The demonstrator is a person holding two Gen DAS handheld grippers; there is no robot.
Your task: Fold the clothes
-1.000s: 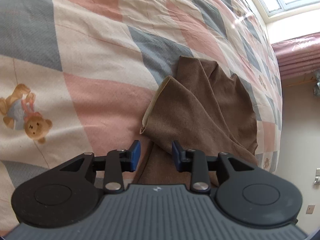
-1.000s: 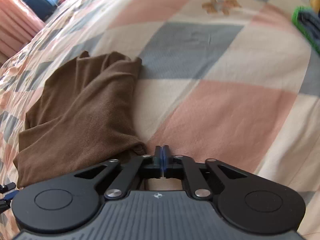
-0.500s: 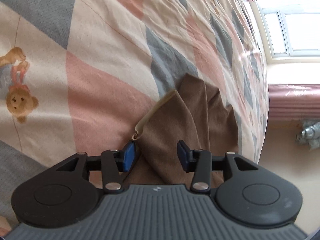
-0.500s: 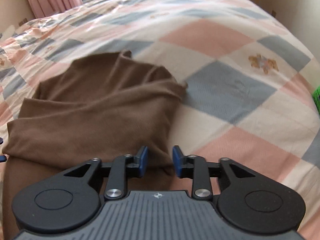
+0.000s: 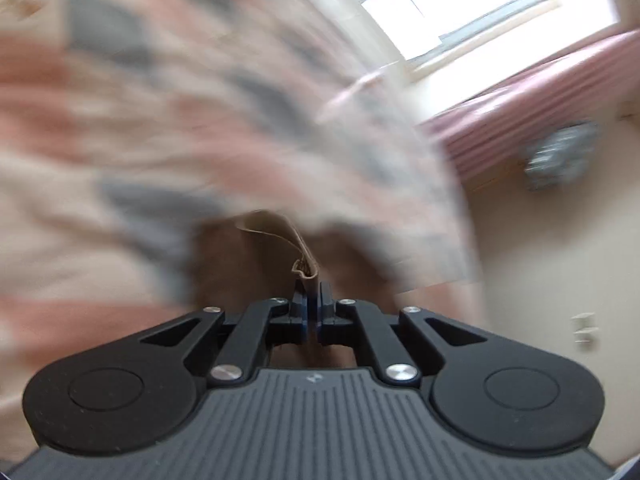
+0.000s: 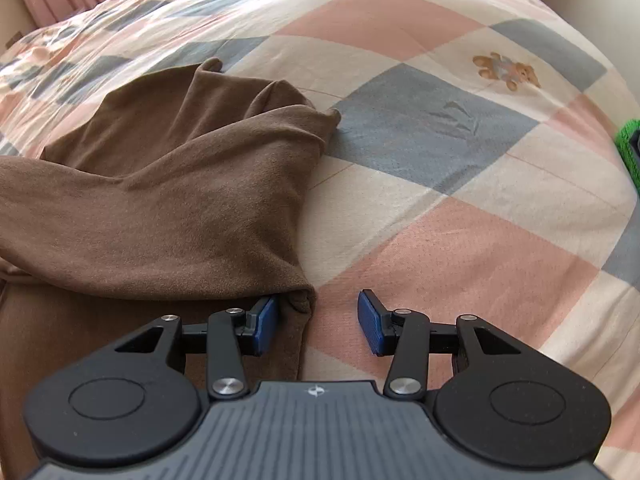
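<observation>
Room: a bedroom, with a bright window (image 5: 480, 12) and pink curtains (image 5: 532, 100) at the far side in the left wrist view; more pink curtain hangs at the top left corner of the right wrist view.
Surface: a bed quilt (image 6: 460, 208) in a check of pink, grey-blue and cream squares, with a teddy bear print (image 6: 506, 70) on a cream square (the left wrist view shows the same quilt, badly smeared by motion blur).
Edge of view: a green item (image 6: 630, 152) at the right border of the right wrist view, too cropped to identify.
Garment: a brown garment (image 6: 160, 184) lies crumpled on the quilt, on the left half of the right wrist view.
Long axis: it runs from the near left of that view up toward the far middle, where a narrow tip points at a grey-blue square.
Near edge: a folded edge lies just ahead of the right gripper's left finger.
Left gripper (image 5: 313, 300): fingers pressed together on a pale hemmed edge of the garment, which stands up from the pinch.
Right gripper (image 6: 318, 322): fingers spread wide, holding nothing; the garment's near corner sits just inside the gap, beside the left blue pad (image 6: 264, 320).
</observation>
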